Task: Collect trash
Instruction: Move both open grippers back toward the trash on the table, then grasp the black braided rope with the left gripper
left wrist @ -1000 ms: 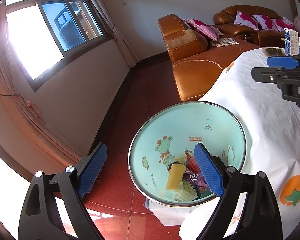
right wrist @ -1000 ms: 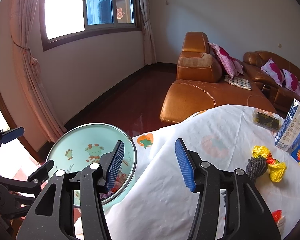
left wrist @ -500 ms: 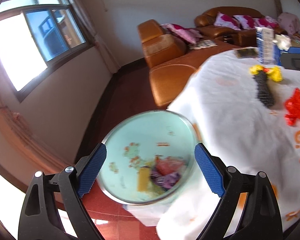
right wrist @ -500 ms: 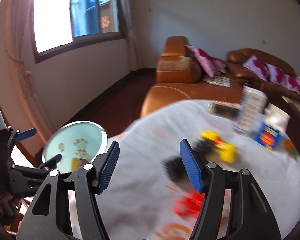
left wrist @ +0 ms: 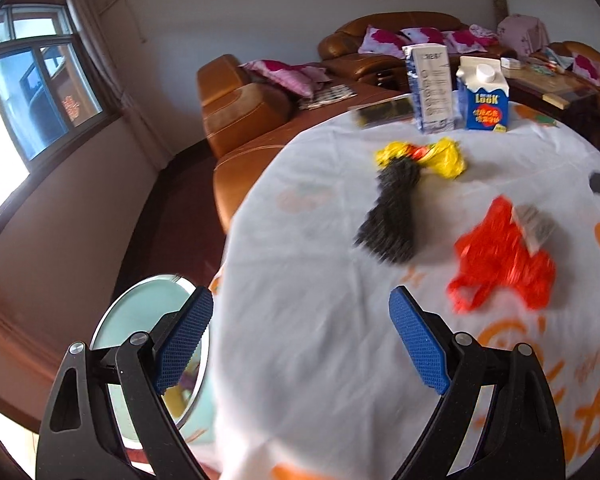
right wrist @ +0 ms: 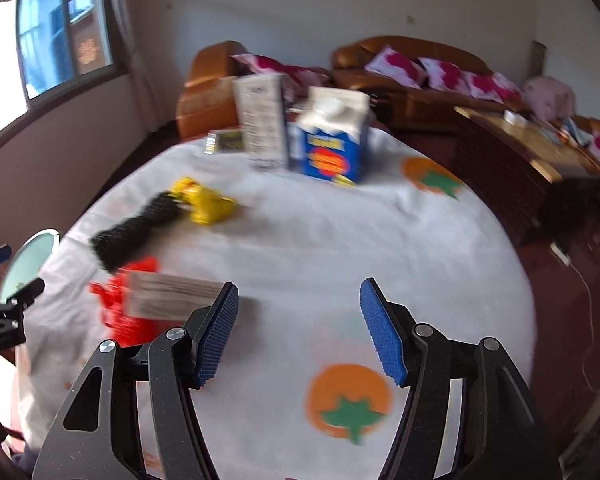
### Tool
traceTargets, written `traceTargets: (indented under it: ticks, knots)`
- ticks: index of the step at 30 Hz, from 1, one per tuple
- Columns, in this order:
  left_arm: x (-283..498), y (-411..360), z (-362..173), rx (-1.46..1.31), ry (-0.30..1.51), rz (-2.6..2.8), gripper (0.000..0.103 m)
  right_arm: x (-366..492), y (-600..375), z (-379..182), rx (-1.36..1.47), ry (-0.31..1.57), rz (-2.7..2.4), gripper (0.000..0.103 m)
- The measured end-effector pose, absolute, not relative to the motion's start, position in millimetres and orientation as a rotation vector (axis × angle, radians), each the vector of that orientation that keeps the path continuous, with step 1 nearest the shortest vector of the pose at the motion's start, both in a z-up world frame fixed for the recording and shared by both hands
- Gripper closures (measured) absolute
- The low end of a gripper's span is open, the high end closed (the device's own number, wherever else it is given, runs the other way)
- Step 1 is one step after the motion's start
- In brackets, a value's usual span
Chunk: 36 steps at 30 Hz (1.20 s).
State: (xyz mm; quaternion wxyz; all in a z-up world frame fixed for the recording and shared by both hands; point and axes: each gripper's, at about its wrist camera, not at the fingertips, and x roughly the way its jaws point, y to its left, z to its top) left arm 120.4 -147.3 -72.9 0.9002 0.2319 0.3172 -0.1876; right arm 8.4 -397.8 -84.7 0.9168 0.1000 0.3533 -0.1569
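Note:
My left gripper (left wrist: 302,340) is open and empty above the near left edge of the round table. My right gripper (right wrist: 298,330) is open and empty above the table's near middle. On the white cloth lie a red plastic bag (left wrist: 504,258) with a paper label, a black mesh wad (left wrist: 392,210) and a yellow wrapper (left wrist: 440,156). The same red bag (right wrist: 126,304), black wad (right wrist: 134,234) and yellow wrapper (right wrist: 206,204) show in the right wrist view, left of my right gripper. A mint-green trash bin (left wrist: 140,316) with wrappers inside stands on the floor by the table's left edge.
Two cartons stand at the table's far side: a tall grey-blue one (left wrist: 430,88) and a blue milk carton (left wrist: 484,98), with a flat dark packet (left wrist: 382,110) beside them. Brown leather sofas (left wrist: 240,108) lie beyond. A wooden side table (right wrist: 540,140) stands at the right.
Both grippers have swung right, away from the bin and over the table. The bin has slid to the lower left of both views, and the trash on the cloth is now in front.

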Motion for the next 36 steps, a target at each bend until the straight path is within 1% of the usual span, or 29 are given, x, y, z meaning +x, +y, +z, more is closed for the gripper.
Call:
traceTargets:
  ticks: [3, 5, 7, 8, 9, 10, 11, 12, 13, 15, 16, 17, 19, 23, 26, 27, 28, 31, 32, 33, 36]
  knots:
    - [130, -165, -76, 0.467, 0.675, -0.403, 0.015, 0, -413, -92, 0.229, 0.74, -0.35, 0.039]
    - [137, -174, -79, 0.467, 0.684, -0.406, 0.015, -3, -419, -96, 0.238, 0.744, -0.357, 0.036]
    - [146, -182, -84, 0.472, 0.699, -0.409, 0.016, -5, -422, -99, 0.239, 0.748, -0.361, 0.035]
    - [150, -187, -86, 0.468, 0.707, -0.415, 0.017, -5, -423, -99, 0.239, 0.75, -0.361, 0.035]
    - [153, -190, -87, 0.471, 0.714, -0.424, 0.022, -6, -423, -101, 0.243, 0.753, -0.359, 0.035]
    - [156, -194, -90, 0.475, 0.727, -0.435, 0.025, -6, -424, -102, 0.247, 0.755, -0.357, 0.035]
    - [158, -199, -93, 0.475, 0.744, -0.449, 0.031, -6, -424, -102, 0.252, 0.756, -0.355, 0.035]
    - [160, -203, -97, 0.475, 0.762, -0.469, 0.045, -5, -424, -104, 0.255, 0.758, -0.351, 0.035]
    - [161, -207, -101, 0.482, 0.784, -0.489, 0.053, -4, -423, -104, 0.257, 0.76, -0.347, 0.035]
    - [163, -212, -108, 0.486, 0.818, -0.527, 0.082, -3, -420, -105, 0.257, 0.762, -0.338, 0.035]
    - [161, -213, -109, 0.489, 0.819, -0.536, 0.084, -3, -419, -105, 0.257, 0.764, -0.334, 0.035]
    - [158, -213, -108, 0.501, 0.804, -0.535, 0.088, -3, -418, -105, 0.258, 0.765, -0.33, 0.035]
    - [157, -211, -106, 0.499, 0.806, -0.547, 0.09, -2, -415, -104, 0.261, 0.765, -0.324, 0.035]
    - [151, -192, -95, 0.485, 0.787, -0.535, 0.091, 5, -404, -100, 0.257, 0.765, -0.295, 0.035]
    - [143, -163, -84, 0.452, 0.763, -0.491, 0.091, 13, -390, -95, 0.261, 0.761, -0.246, 0.035]
    - [140, -155, -81, 0.442, 0.758, -0.481, 0.091, 17, -384, -94, 0.265, 0.759, -0.221, 0.033]
    - [137, -147, -79, 0.428, 0.756, -0.473, 0.091, 20, -378, -92, 0.264, 0.757, -0.201, 0.028]
    - [127, -125, -77, 0.398, 0.75, -0.435, 0.091, 33, -356, -89, 0.273, 0.756, -0.109, 0.026]
    - [124, -118, -78, 0.383, 0.754, -0.433, 0.09, 38, -349, -90, 0.268, 0.764, -0.086, 0.023]
    - [124, -114, -78, 0.371, 0.758, -0.429, 0.09, 45, -341, -92, 0.243, 0.774, -0.097, 0.018]
    - [123, -102, -80, 0.337, 0.775, -0.42, 0.09, 60, -337, -100, 0.265, 0.814, -0.071, 0.016]
